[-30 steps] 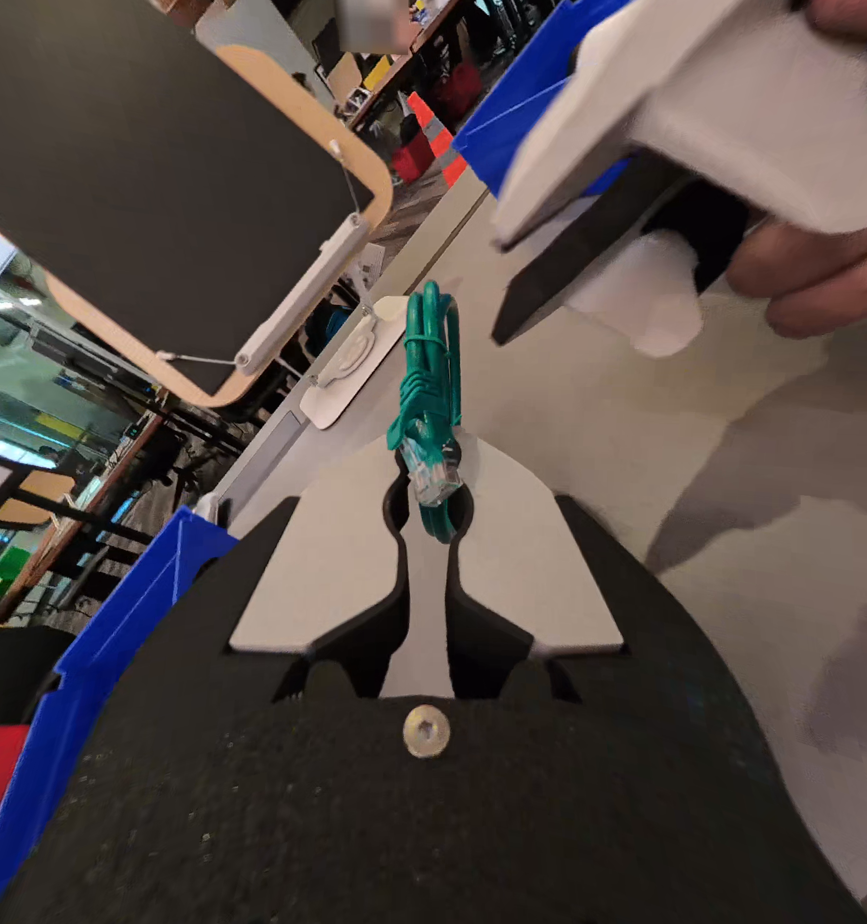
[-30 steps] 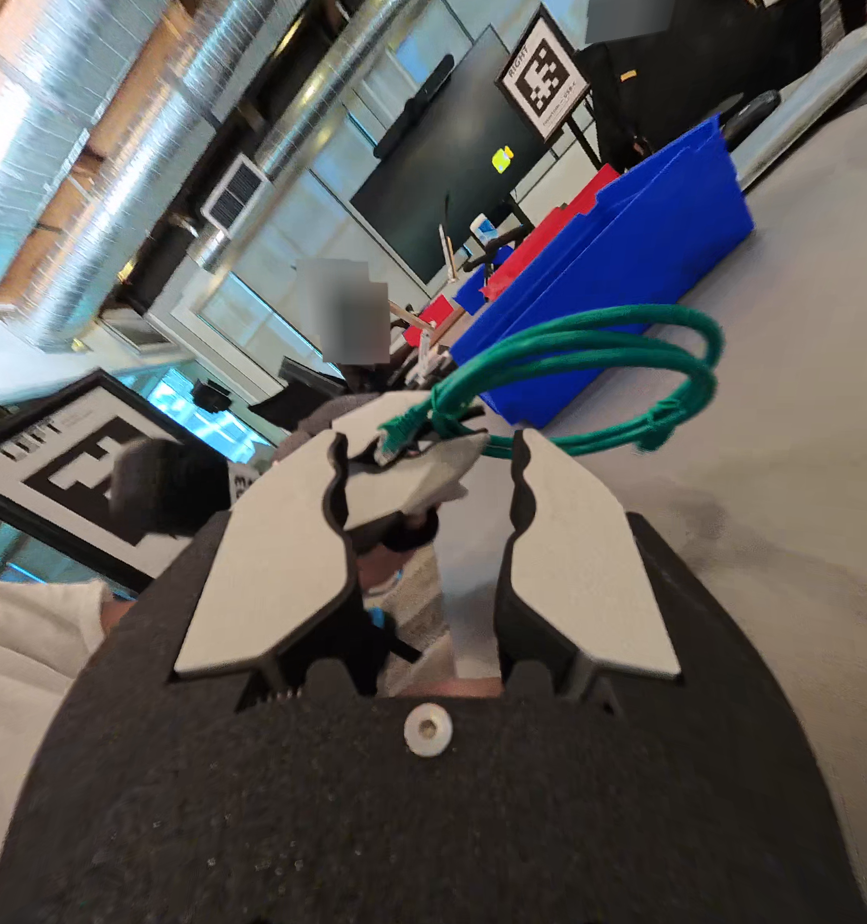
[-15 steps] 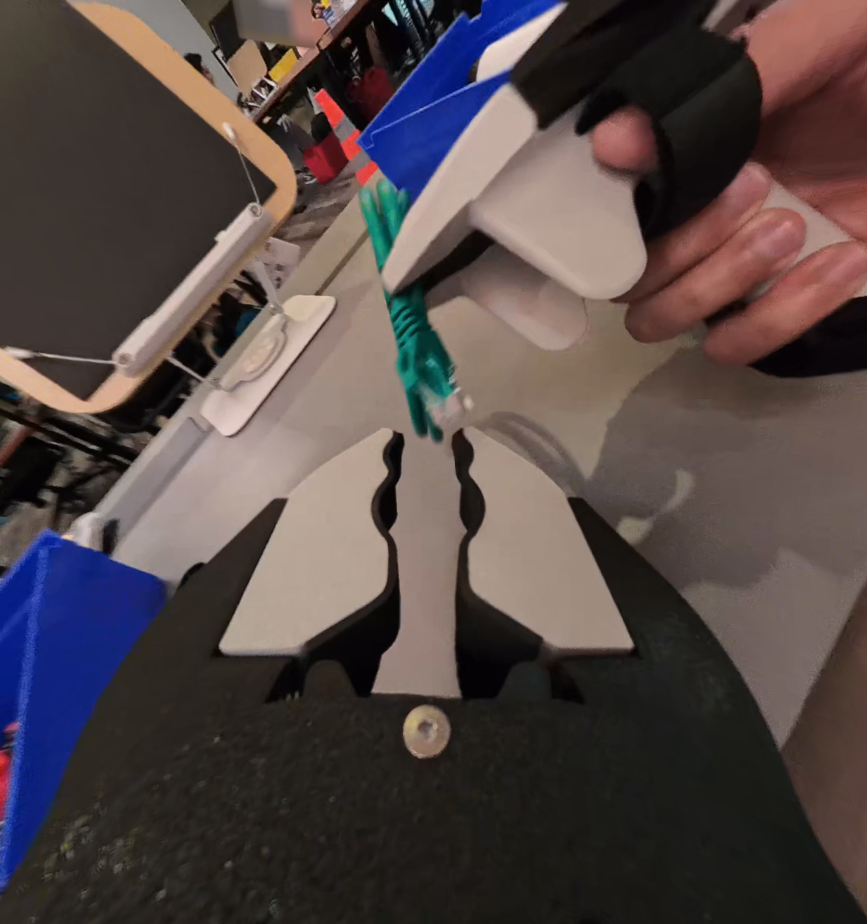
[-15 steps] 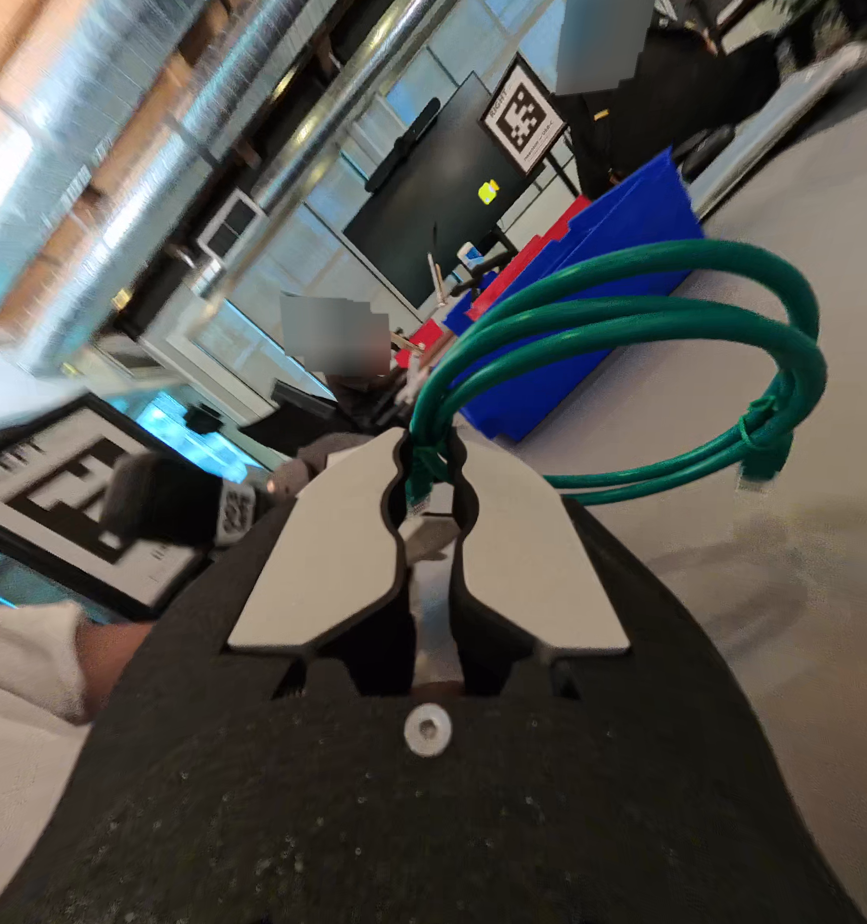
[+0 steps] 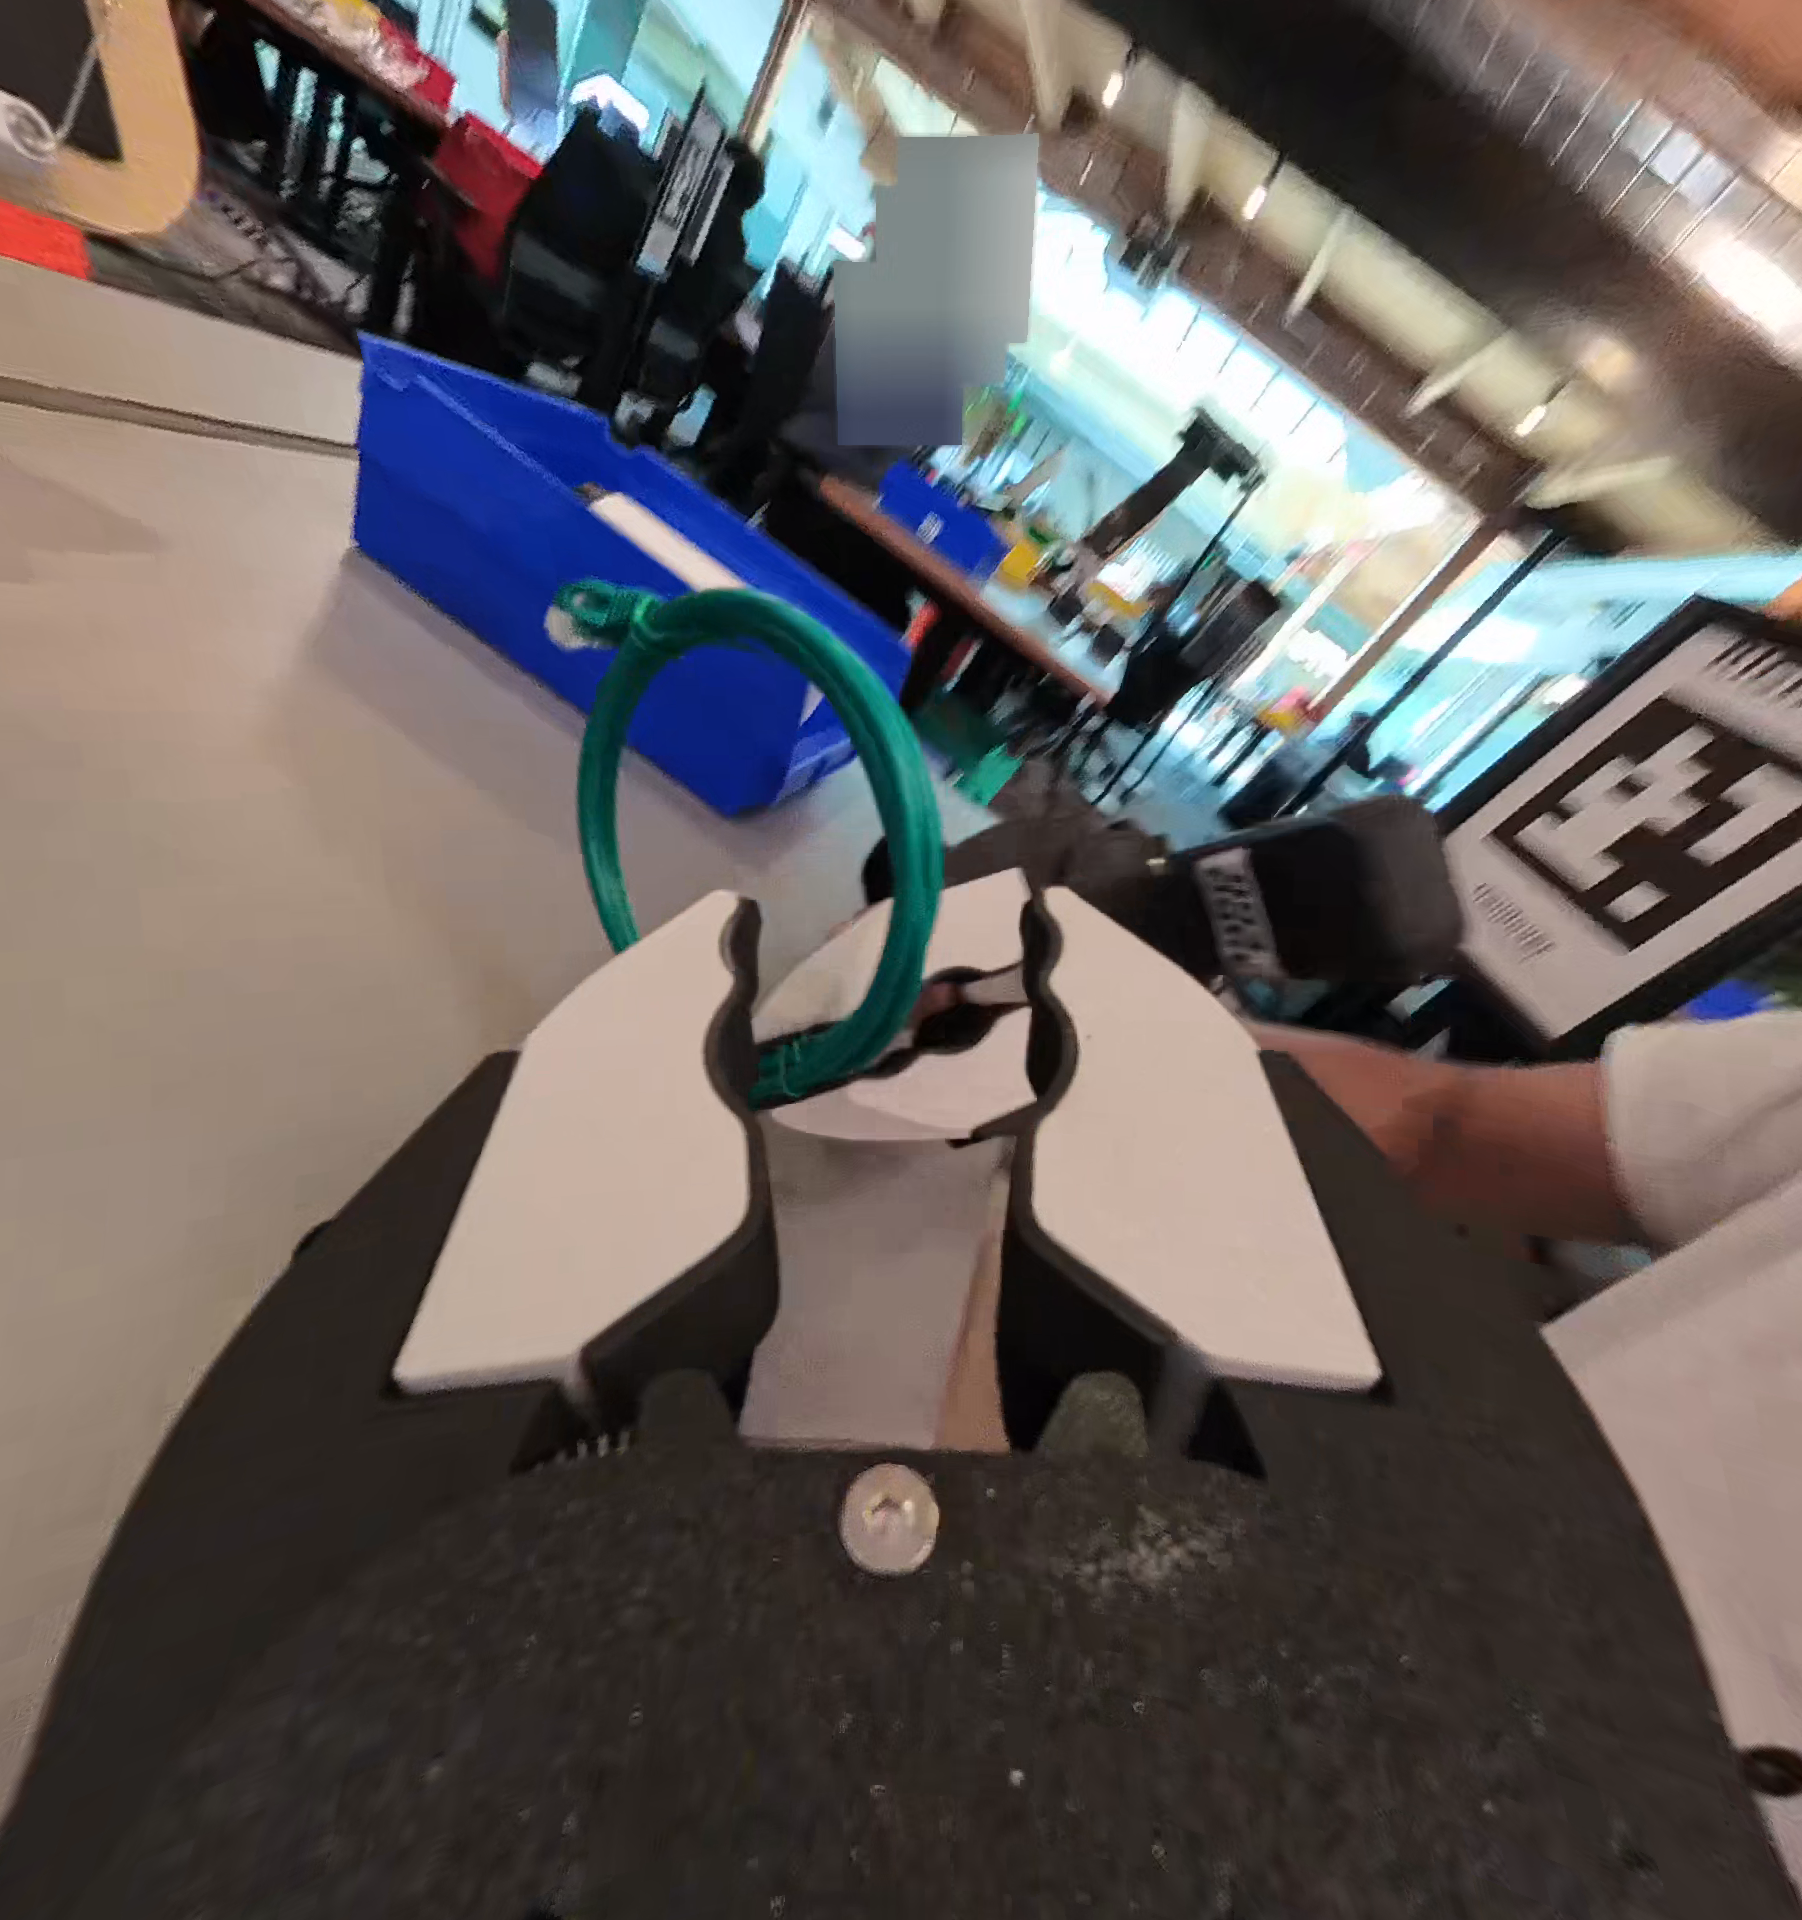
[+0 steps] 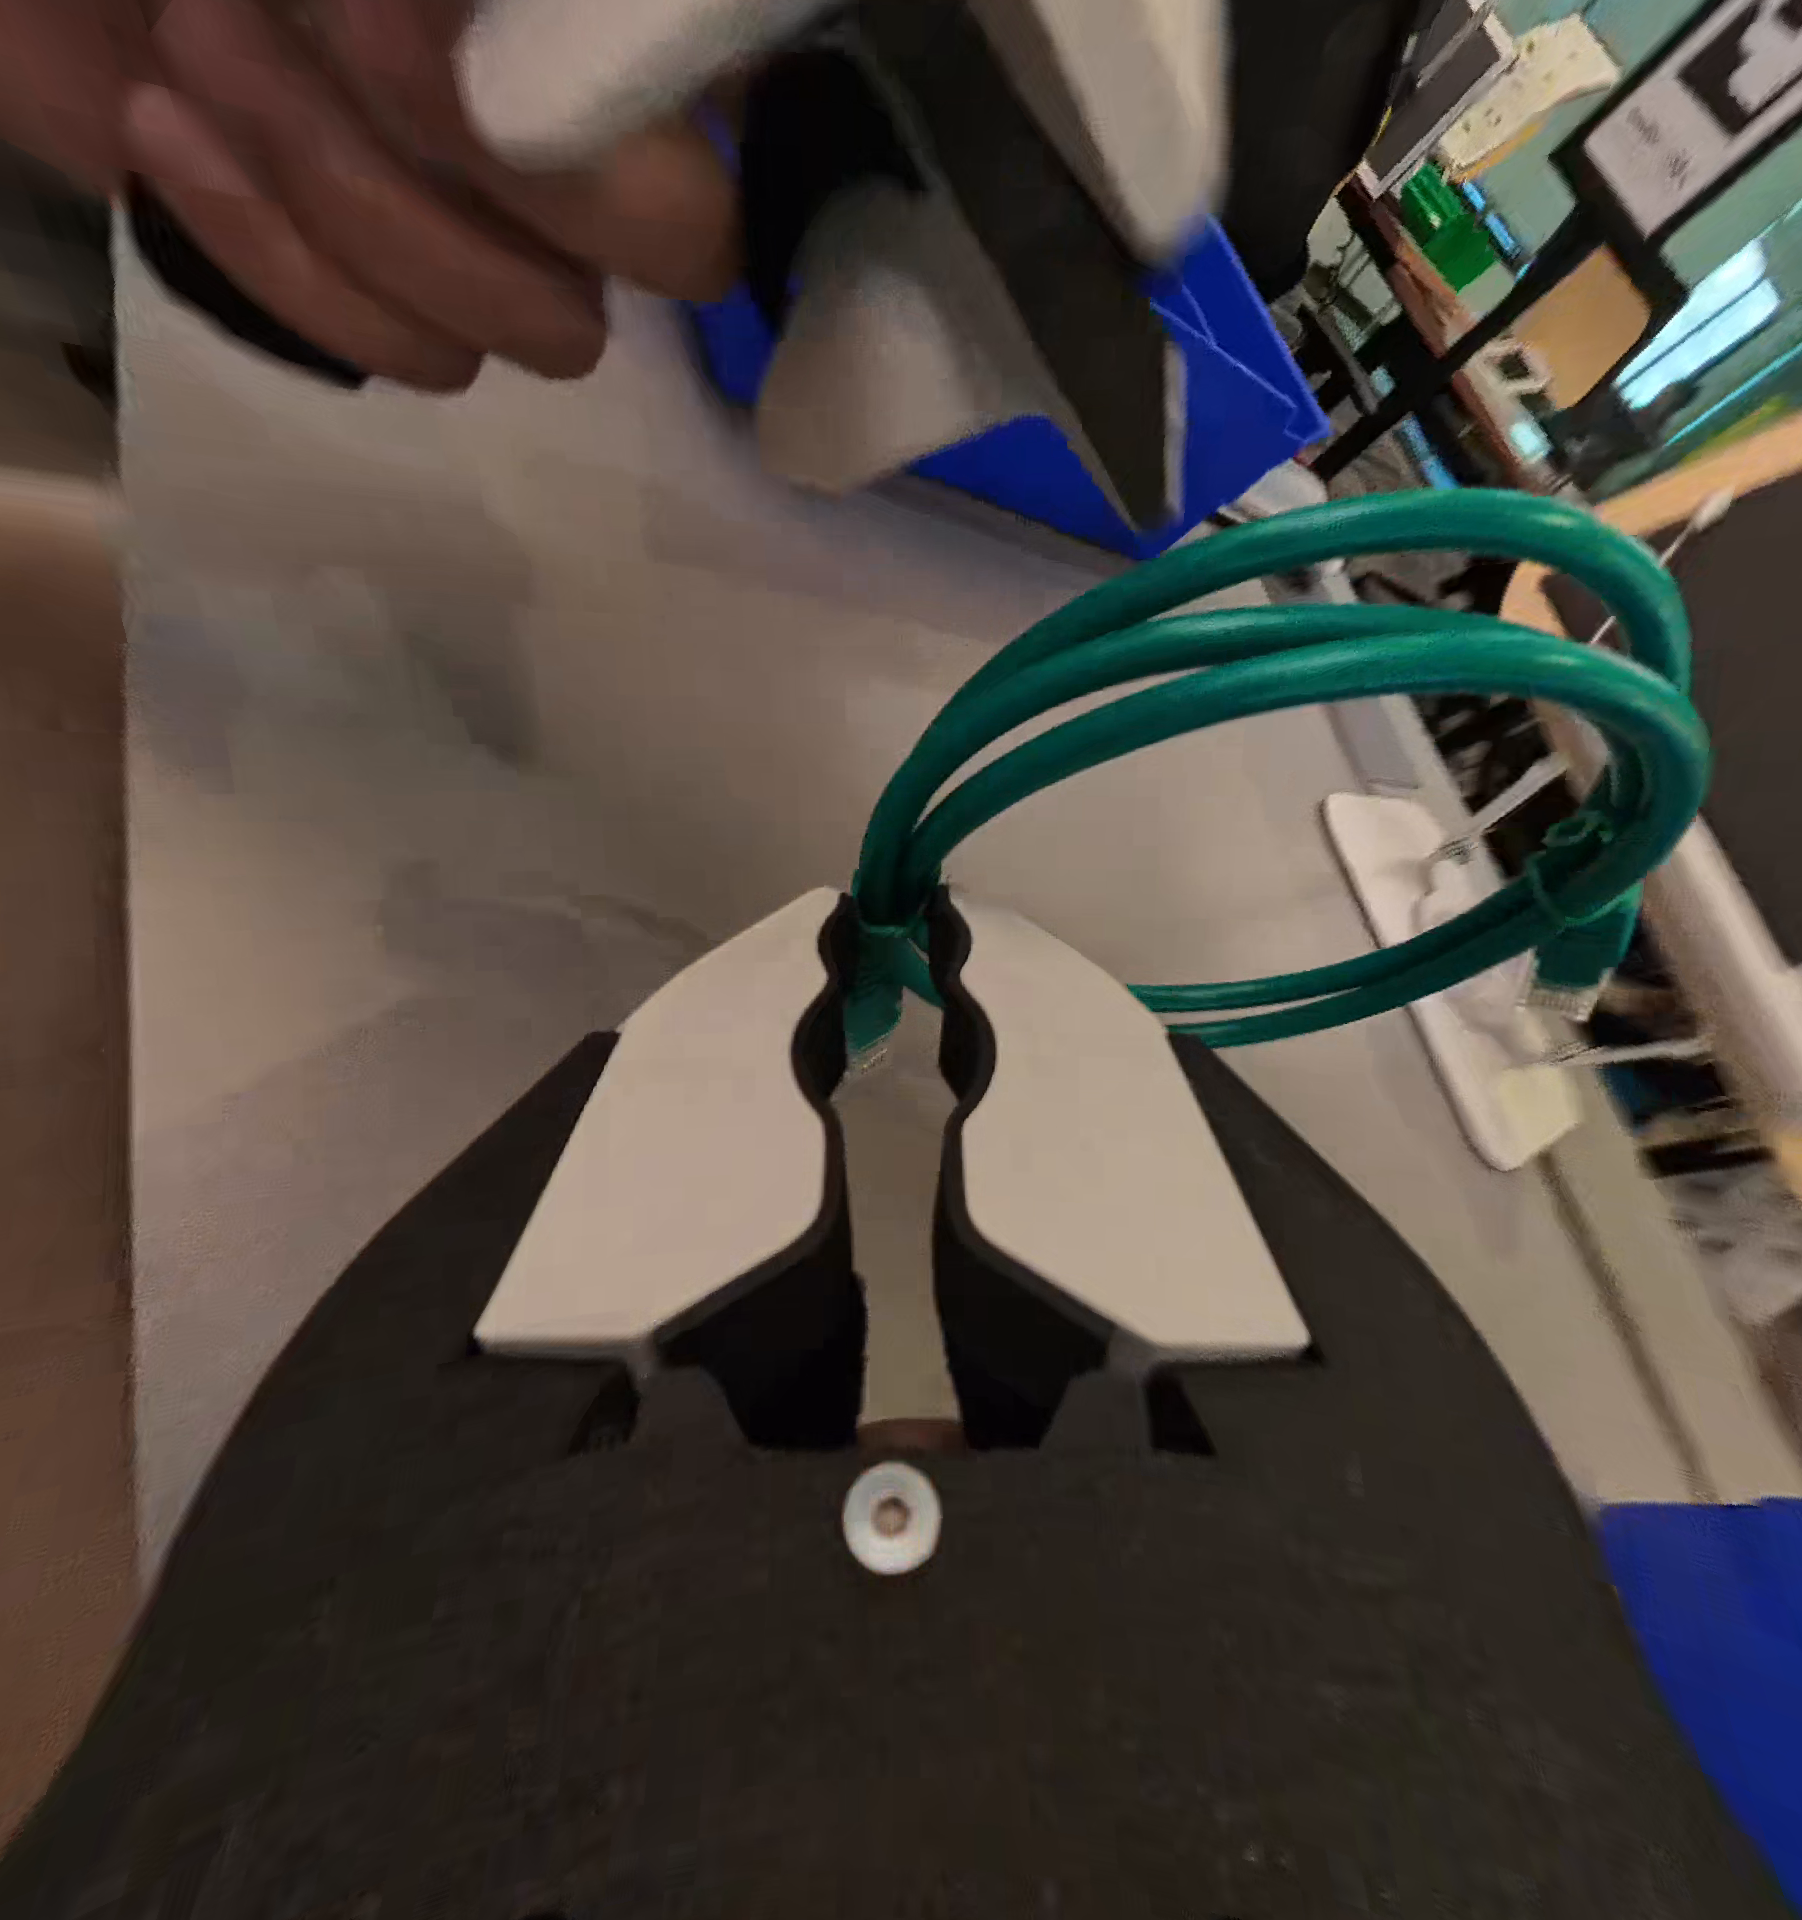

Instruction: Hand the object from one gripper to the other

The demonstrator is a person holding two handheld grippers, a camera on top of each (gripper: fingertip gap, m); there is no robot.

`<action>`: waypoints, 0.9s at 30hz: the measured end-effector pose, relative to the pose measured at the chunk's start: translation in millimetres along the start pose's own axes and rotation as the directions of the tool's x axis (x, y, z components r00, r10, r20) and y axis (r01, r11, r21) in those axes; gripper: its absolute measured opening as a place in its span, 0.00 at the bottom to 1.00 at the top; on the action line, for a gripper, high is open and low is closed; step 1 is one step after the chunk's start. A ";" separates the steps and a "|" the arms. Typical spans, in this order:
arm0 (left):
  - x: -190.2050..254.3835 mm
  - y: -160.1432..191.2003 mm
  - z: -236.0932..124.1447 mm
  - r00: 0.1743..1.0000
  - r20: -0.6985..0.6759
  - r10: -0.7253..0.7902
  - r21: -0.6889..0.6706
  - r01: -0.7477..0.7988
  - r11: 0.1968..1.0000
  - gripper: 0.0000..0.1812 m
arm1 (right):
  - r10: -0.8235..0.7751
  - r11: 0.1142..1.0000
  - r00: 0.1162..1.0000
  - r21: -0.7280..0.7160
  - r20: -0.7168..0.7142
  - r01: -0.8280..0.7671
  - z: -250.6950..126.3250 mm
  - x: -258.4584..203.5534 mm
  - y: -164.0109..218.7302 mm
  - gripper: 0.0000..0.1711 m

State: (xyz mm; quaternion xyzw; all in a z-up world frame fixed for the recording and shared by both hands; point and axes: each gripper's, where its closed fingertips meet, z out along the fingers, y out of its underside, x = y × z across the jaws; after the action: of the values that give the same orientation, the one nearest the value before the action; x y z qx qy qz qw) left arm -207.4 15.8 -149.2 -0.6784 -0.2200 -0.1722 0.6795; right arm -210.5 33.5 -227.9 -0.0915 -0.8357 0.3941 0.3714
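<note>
In the right wrist view, the hand (image 6: 357, 208) and the left gripper (image 6: 1032, 291) at the top are smeared with blur and cut off by the top edge. In the left wrist view, the green cable (image 5: 762, 769) goes down behind the near white finger (image 5: 606, 1153), so its held end is hidden. The far tables behind the blue bin (image 5: 523, 540) are too blurry to make out.
</note>
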 end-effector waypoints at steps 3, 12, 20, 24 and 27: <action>2.6 8.5 7.5 0.999 0.023 0.029 -0.049 -0.028 0.998 0.27 | -0.244 0.967 0.970 -0.076 -0.012 0.242 9.0 -21.0 2.8 0.08; -10.2 13.3 0.0 0.997 0.078 0.019 -0.096 -0.012 0.995 0.09 | -0.307 0.947 0.949 -0.119 -0.073 0.297 17.5 -25.2 10.4 0.09; -10.7 -10.6 -24.0 1.000 -0.012 -0.003 0.023 0.004 1.000 0.06 | 0.164 0.983 0.985 0.071 0.056 -0.168 0.8 -10.6 -3.5 0.20; 9.1 -11.5 -31.8 0.965 -0.246 -0.090 0.023 0.099 0.995 0.06 | 0.554 0.759 0.779 0.206 0.293 -0.618 -20.0 24.6 -9.4 0.27; 40.5 -6.8 -37.1 0.850 -0.499 -0.166 -0.028 0.175 0.984 0.06 | 0.630 0.543 0.549 0.195 0.549 -0.817 -42.4 36.1 -18.8 0.29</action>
State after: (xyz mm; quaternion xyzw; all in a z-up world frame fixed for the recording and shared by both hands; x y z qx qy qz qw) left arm -174.4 -18.7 -121.2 -0.5822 -0.0976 -0.3994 0.7014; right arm -204.0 62.0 -177.0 -0.2670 -0.6656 0.6969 -0.0083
